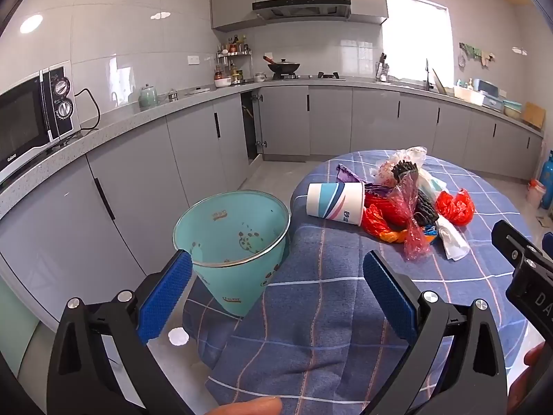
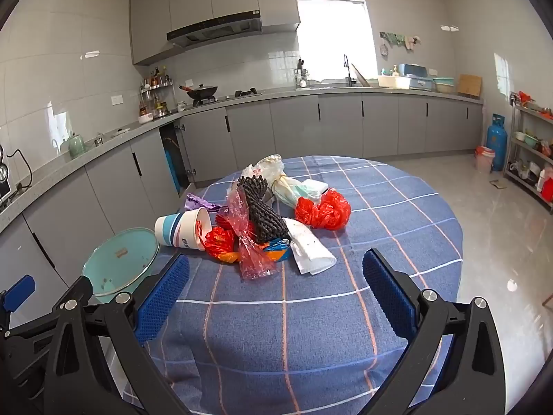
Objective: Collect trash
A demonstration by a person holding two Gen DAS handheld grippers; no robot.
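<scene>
I hold the left gripper [image 1: 276, 276] and right gripper [image 2: 275, 278] with jaws wide apart, empty. The trash pile [image 2: 269, 218] lies on the checked tablecloth [image 2: 311, 328], beside the teal bin [image 1: 231, 242].

1. My left gripper [image 1: 276, 278] points a little downward, its blue pads wide apart and holding nothing.
2. My right gripper [image 2: 275, 282] is tilted the same way, also wide and empty.
</scene>
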